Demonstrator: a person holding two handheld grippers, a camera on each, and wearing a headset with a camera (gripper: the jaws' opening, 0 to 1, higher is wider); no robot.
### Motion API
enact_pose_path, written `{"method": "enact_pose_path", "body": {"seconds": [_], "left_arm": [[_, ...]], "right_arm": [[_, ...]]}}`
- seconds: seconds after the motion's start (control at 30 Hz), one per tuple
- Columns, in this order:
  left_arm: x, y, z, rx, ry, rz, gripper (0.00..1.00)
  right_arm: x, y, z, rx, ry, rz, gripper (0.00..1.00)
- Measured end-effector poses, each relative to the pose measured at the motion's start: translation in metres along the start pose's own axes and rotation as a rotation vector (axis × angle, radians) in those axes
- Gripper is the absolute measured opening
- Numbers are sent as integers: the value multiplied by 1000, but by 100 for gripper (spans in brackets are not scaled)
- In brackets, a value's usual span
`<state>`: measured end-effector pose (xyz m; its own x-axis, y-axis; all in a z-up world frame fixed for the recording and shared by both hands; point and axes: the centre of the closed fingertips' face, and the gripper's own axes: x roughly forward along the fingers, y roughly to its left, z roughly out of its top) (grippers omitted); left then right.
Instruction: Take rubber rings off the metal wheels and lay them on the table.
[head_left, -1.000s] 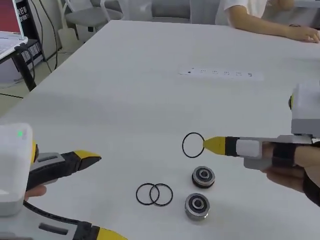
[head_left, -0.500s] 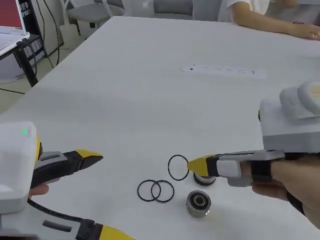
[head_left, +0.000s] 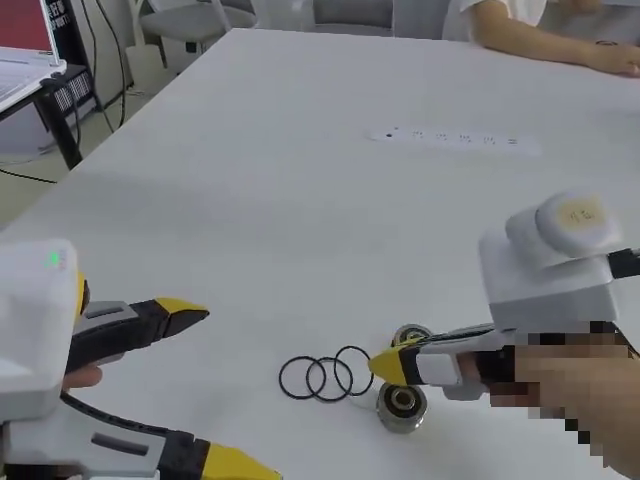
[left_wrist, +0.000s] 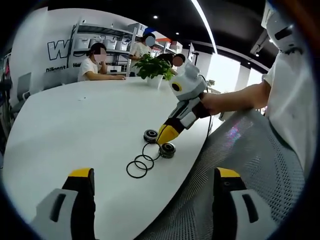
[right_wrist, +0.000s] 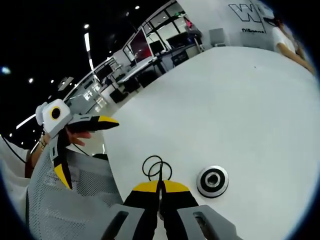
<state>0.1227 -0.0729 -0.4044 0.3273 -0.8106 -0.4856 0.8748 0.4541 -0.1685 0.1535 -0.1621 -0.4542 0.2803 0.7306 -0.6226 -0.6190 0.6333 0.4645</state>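
Note:
Two black rubber rings (head_left: 300, 378) (head_left: 328, 378) lie overlapped on the white table (head_left: 300, 180). A third ring (head_left: 352, 369) sits low against them, pinched in my right gripper (head_left: 385, 365), whose yellow jaws are shut on it. In the right gripper view that ring (right_wrist: 156, 167) loops out from the shut tips of the right gripper (right_wrist: 160, 187). Two metal wheels stand close by: one (head_left: 400, 402) in front of the gripper, one (head_left: 409, 334) partly hidden behind it. My left gripper (head_left: 210, 387) hangs open near the table's edge, away from the rings. In its own view the left gripper (left_wrist: 154, 172) stands wide apart.
A person's arms rest on the far edge of the table (head_left: 560, 45). A power strip (head_left: 450, 138) lies on the table's far half. Chairs (head_left: 190, 25) and a side desk (head_left: 30, 80) stand off to the left.
My right gripper has carried the ring down and toward me, from beyond the wheels to right beside the two laid rings. The left gripper has stayed put.

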Motion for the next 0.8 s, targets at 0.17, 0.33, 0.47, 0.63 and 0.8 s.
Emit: {"method": "enact_pose_path", "body": {"seconds": [0.17, 0.33, 0.47, 0.63, 0.8], "left_arm": [[0, 1, -1, -10, -2, 3, 97], [0, 1, 0, -13, -2, 3, 97], [0, 1, 0, -15, -3, 5, 97], [0, 1, -1, -16, -1, 6, 97], [0, 2, -1, -16, -1, 9, 97]], "right_arm": [[1, -8, -3, 0, 8, -28, 0], [1, -14, -4, -10, 9, -53, 0], [0, -15, -4, -11, 9, -60, 1], [-1, -18, -4, -17, 12, -73, 2], [-2, -22, -3, -14, 5, -85, 3]]}}
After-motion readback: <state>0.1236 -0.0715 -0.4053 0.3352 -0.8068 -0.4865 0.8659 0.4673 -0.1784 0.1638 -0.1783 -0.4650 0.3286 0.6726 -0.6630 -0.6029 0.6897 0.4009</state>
